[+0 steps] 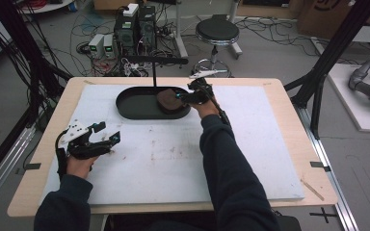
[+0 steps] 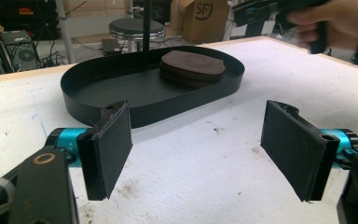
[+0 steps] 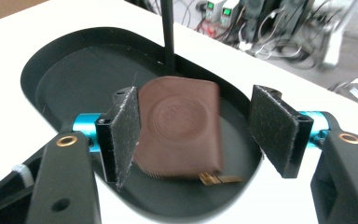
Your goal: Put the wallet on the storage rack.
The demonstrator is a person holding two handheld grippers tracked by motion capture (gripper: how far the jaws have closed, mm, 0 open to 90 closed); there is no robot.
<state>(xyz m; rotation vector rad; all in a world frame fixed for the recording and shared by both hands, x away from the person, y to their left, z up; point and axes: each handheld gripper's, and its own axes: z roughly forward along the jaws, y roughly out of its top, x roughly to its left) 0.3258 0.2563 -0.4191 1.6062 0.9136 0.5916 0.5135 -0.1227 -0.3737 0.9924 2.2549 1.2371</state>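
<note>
Two grippers are in my feeds, and not everything about them is easy to read. From the high view my right gripper [image 1: 183,96] sits at the right end of the black oval tray [image 1: 125,109], but hand and tool merge into one dark mass there, so I cannot judge the jaws from above. Its own view settles it: the pads stand spread on either side of the brown leather pouch [image 3: 182,126], the right pad clearly apart from it, the left pad [image 3: 123,133] overlapping its edge so I cannot tell whether it touches. No earlier picture, so I leave it at that. The pouch lies flat in the tray's right part, beside a thin black post [image 3: 168,35] whose top is cut off in that view; a small brass-coloured bit pokes out at the pouch's near edge (blurred, I cannot name it).

My left gripper [image 1: 113,139] rests over the white mat [image 1: 173,159], well apart from the tray, jaws wide apart with nothing between them.

The mat is scuffed with brownish marks and covers a pale wooden table [image 1: 289,96]. Beyond it I see a round stool [image 1: 217,31], computer towers [image 1: 135,29] and tangled cables on a grey floor.
</note>
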